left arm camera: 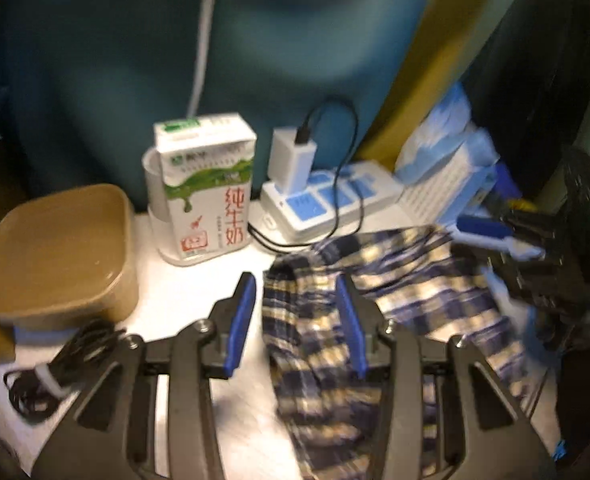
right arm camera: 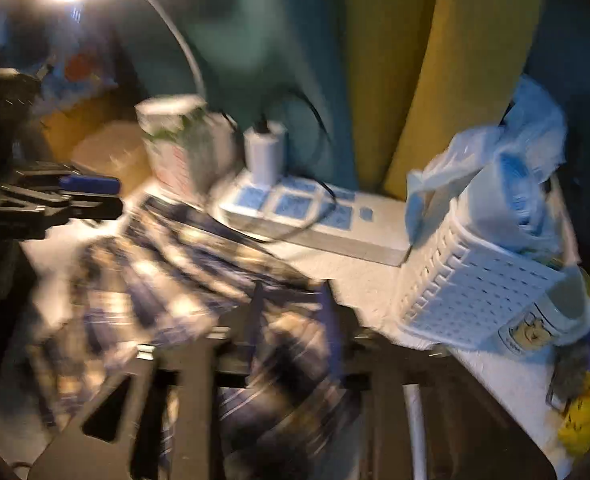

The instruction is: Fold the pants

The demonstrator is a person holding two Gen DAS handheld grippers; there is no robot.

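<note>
The blue and cream plaid pants [left arm camera: 327, 344] lie rumpled on the white table [left arm camera: 183, 292]. My left gripper [left arm camera: 297, 292] is open just above the pants' left edge, its blue pads [left arm camera: 241, 320] spread wide. The right gripper [left arm camera: 499, 236] shows at the right of the left wrist view, over the far end of the cloth. In the right wrist view the pants [right arm camera: 167, 280] are motion-blurred, and my right gripper [right arm camera: 291, 300] hovers over them with its fingers apart. The left gripper [right arm camera: 91, 192] shows at the left there.
A brown lidded box [left arm camera: 63, 252], a milk carton [left arm camera: 207, 188] and a white power strip [left arm camera: 335, 196] with a charger stand at the back. A coiled black cable [left arm camera: 55, 368] lies front left. A white basket [right arm camera: 475, 292] with a plastic bag stands right.
</note>
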